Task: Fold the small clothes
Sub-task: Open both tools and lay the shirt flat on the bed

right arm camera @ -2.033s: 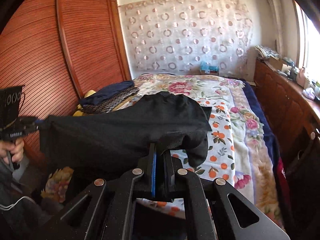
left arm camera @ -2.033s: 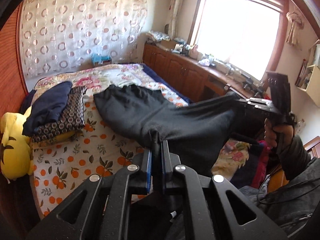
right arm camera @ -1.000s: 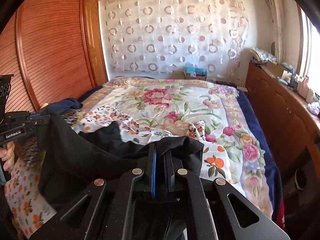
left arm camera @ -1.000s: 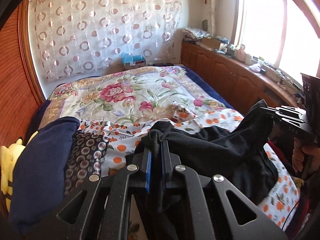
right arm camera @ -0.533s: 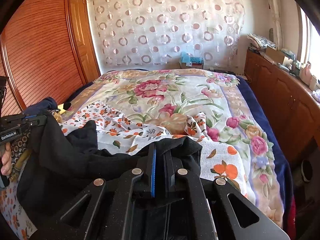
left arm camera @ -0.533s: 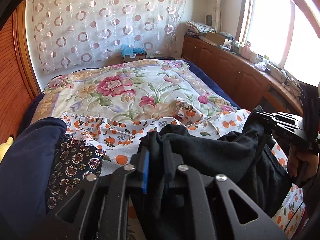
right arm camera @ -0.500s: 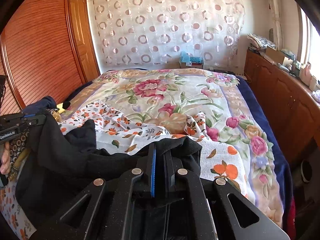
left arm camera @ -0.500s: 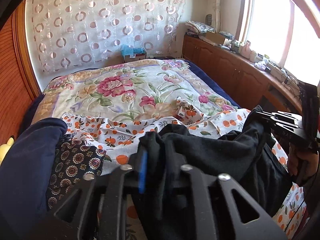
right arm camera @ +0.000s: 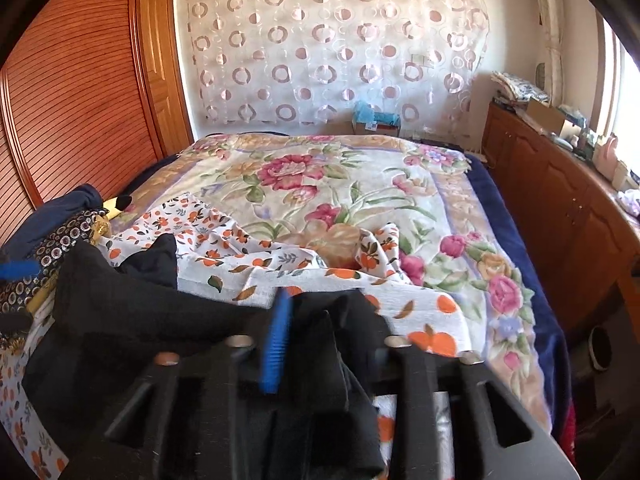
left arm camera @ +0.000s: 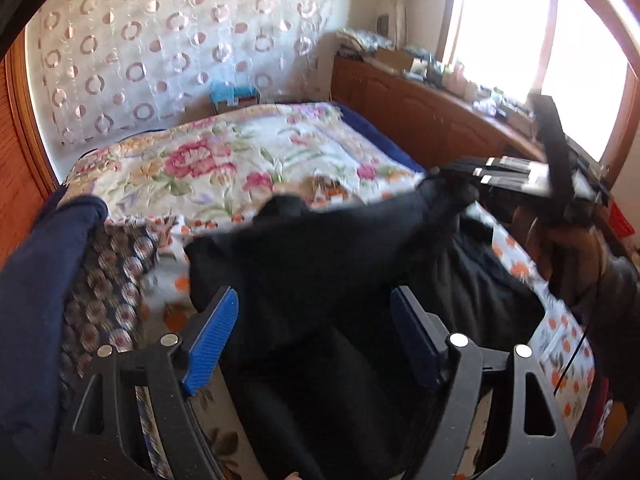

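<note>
Gaping left tongs (left arm camera: 312, 320) over black garment (left arm camera: 320, 256); right tongs (right arm camera: 316, 328) parting.

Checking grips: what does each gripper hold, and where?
Left gripper: nothing, jaws open. Right gripper: black garment corner between half-open jaws; grip unclear.

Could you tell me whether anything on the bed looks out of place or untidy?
The black garment lies bunched rather than flat on the orange-print cloth, which itself is rumpled over the floral bedspread.

daylight floods from blown-out window (left arm camera: 520, 28); motion blur softens both views; fisheye bends, darkens edges.
</note>
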